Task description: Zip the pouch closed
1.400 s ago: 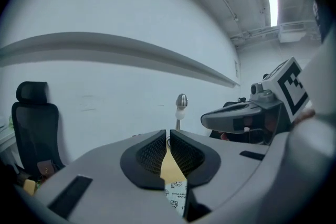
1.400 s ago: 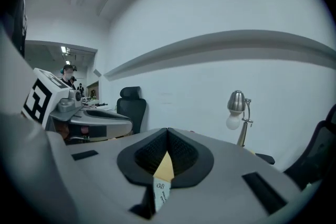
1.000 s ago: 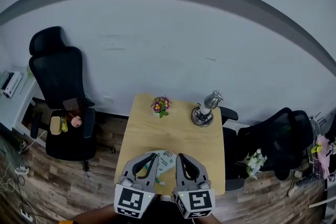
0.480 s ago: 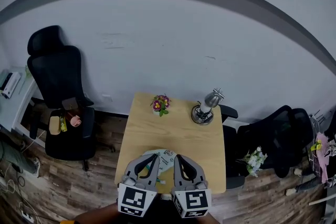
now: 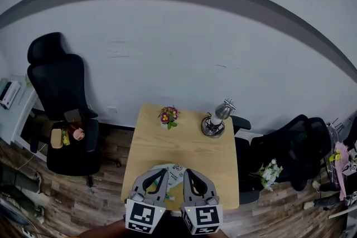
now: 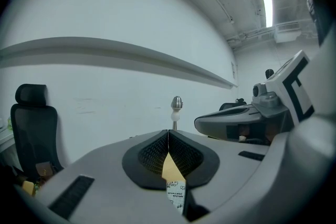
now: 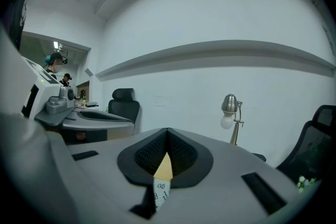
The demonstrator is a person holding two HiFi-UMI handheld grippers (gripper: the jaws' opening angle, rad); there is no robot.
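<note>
Pouch [image 5: 174,170], pale with small printed marks, lying at the near edge of the wooden table [image 5: 184,139], lower centre of the head view; largely covered by the two grippers, so its zipper cannot be made out. Left gripper [image 5: 163,173] and right gripper [image 5: 187,172] hang side by side above it, apparently not touching it. In each gripper view the jaws meet at their tips, clenched on nothing; only a sliver of pouch [image 6: 176,194] [image 7: 161,189] shows beneath. Beyond: potted flowers [image 5: 167,116], metal desk lamp [image 5: 215,120]; black office chair [image 5: 61,97], left.
</note>
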